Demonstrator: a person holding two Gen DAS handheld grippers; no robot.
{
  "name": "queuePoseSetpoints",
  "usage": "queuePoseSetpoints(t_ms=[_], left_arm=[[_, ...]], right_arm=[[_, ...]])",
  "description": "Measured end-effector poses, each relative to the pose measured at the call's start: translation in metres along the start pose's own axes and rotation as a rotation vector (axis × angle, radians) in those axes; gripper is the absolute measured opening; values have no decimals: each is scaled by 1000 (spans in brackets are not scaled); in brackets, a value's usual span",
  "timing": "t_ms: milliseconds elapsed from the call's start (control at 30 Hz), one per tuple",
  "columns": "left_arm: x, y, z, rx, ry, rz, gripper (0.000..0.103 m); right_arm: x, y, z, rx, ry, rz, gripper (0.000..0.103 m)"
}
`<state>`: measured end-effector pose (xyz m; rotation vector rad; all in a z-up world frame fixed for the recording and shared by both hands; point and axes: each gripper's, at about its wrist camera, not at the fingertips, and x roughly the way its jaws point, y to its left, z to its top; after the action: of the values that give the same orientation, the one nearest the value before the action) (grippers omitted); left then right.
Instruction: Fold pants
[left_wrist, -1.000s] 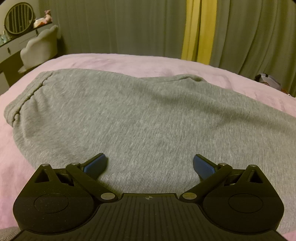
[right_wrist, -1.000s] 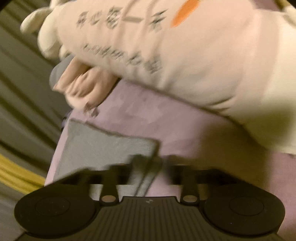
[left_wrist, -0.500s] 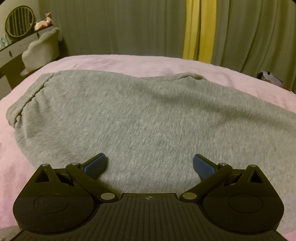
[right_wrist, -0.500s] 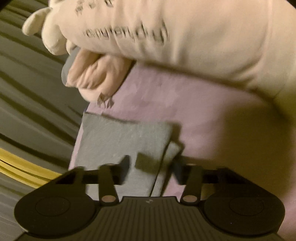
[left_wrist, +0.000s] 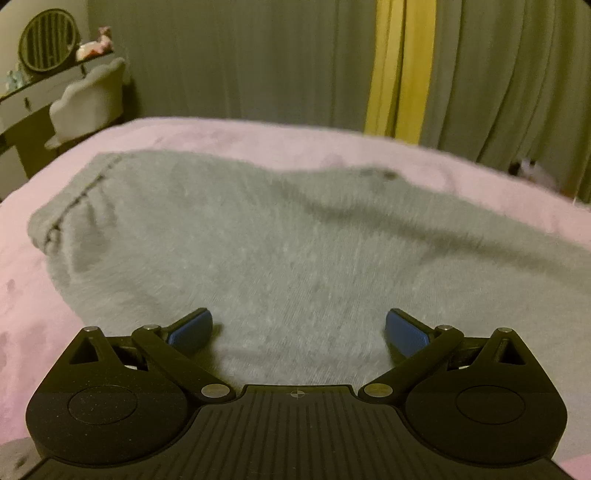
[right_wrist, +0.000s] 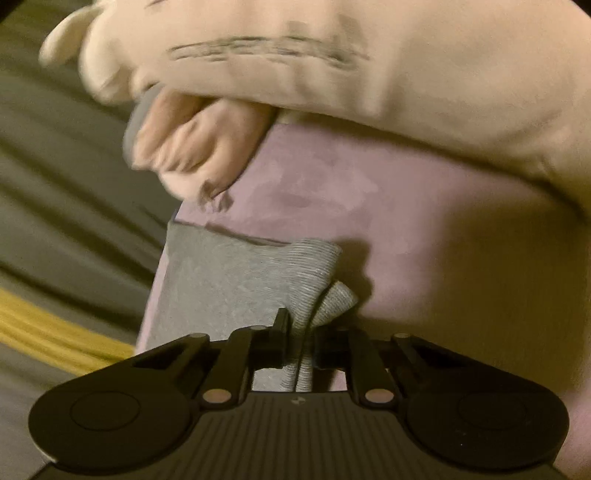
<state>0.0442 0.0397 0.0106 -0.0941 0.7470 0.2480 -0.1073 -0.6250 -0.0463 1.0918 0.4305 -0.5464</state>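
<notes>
A: Left wrist view: what fills it?

B: A pink bed (left_wrist: 258, 136) carries grey pants (left_wrist: 295, 240), spread flat, waistband far left, long axis running off to the right. The left tool (left_wrist: 299, 328) hovers over the cloth with its blue pads wide apart, holding nothing.

A: And the right?

B: The right tool (right_wrist: 301, 332) has just been closing and now pinches the leg hem (right_wrist: 317, 273), which bunches directly ahead of it. It is nearer the folding end.

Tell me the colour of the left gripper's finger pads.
Blue, on black arms; the pads show best in the left wrist view.
</notes>
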Motion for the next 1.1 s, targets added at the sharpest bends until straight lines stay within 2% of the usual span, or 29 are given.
queuePoseSetpoints(t_ms=[167,233,300,333,367,400,433,500,567,600,733,800,867,1000,1100], left_arm=[[-22,21,10,-24,-42,66,103],[-25,31,11,-34,-66,96,103],[-25,44,11,-111,-68,83,103],[-24,49,12,-145,-64,66,103],[-22,52,14,-167,-62,57,103],[-21,55,14,-185,-61,50,103],[-21,56,14,-193,-62,45,103],[-20,57,13,-204,-63,35,103],[-21,57,12,-207,-69,26,103],[-20,57,11,-204,-69,20,103],[-16,54,9,-192,-43,0,103],[-15,52,7,-190,-28,-12,103],[-13,52,6,-196,-17,-26,103],[-6,53,6,-217,3,-44,103],[-8,54,4,-213,0,-53,103]], right_arm=[[-14,38,-4,-212,-51,-62,9],[-25,71,-12,-335,-101,-70,9],[-42,115,-27,-497,-157,-8,9],[-54,142,-43,-610,-183,51,9],[-66,166,-60,-719,-196,123,8],[-80,188,-84,-833,-200,230,8],[-90,204,-108,-922,-179,323,8],[-97,224,-156,-1101,-131,435,9],[-86,232,-214,-1256,-16,466,9],[-74,230,-238,-1301,51,452,9],[-19,217,-305,-1402,358,263,9],[-26,217,-313,-1438,323,252,9],[-36,220,-303,-1406,291,282,9],[-45,221,-294,-1391,237,286,9],[-54,229,-297,-1395,220,334,9]])
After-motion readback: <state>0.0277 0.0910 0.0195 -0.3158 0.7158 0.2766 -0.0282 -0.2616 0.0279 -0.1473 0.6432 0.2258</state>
